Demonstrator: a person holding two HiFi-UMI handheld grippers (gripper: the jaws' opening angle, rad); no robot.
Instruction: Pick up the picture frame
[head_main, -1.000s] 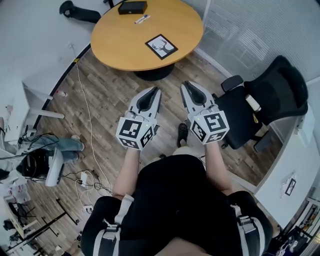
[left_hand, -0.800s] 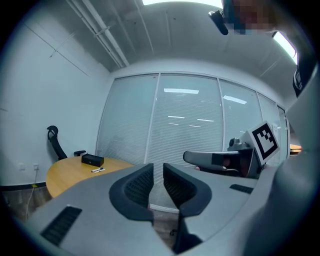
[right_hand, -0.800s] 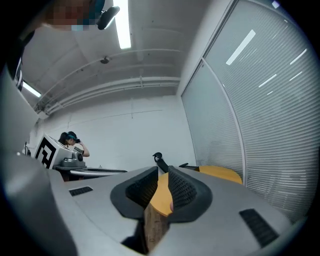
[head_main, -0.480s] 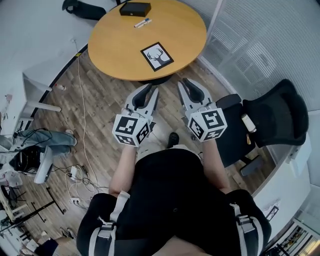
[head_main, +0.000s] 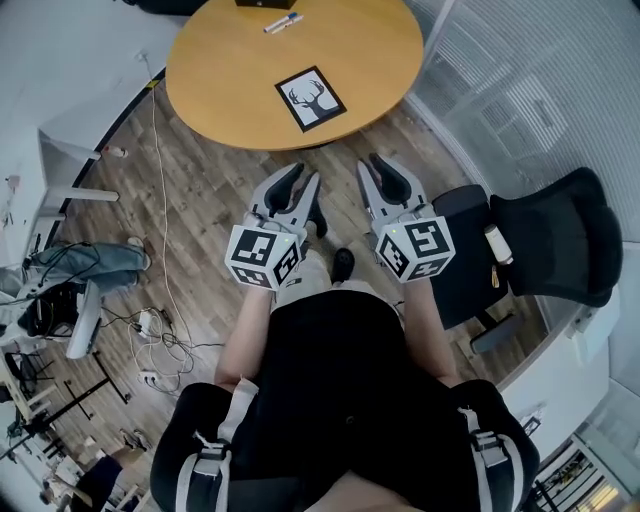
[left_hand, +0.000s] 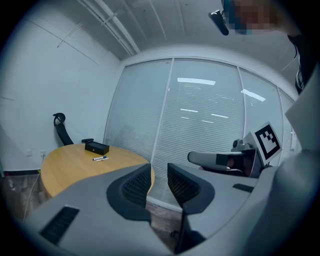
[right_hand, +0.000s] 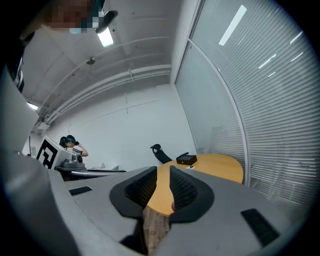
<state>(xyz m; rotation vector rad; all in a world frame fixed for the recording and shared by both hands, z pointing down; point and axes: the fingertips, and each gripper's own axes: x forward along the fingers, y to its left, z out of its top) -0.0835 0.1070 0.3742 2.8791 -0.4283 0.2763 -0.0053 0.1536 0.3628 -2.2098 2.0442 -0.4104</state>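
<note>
Black deer-print picture frame (head_main: 310, 98) flat on round wooden surface (head_main: 225, 65), ungrasped; left gripper's (head_main: 303, 180) just-opened jaws and right gripper's (head_main: 375, 166) jaws narrowly apart, empty.

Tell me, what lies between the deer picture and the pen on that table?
Nothing: in the head view, only bare tabletop separates the picture frame from the pen.

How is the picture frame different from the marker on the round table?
The picture frame is a flat square, black-edged with a deer-head print; the marker is a thin white, blue-tipped stick. The frame is far larger than the marker. The frame lies by the near edge of the round wooden table, the marker towards its far side. Both lie flat on it.
</note>
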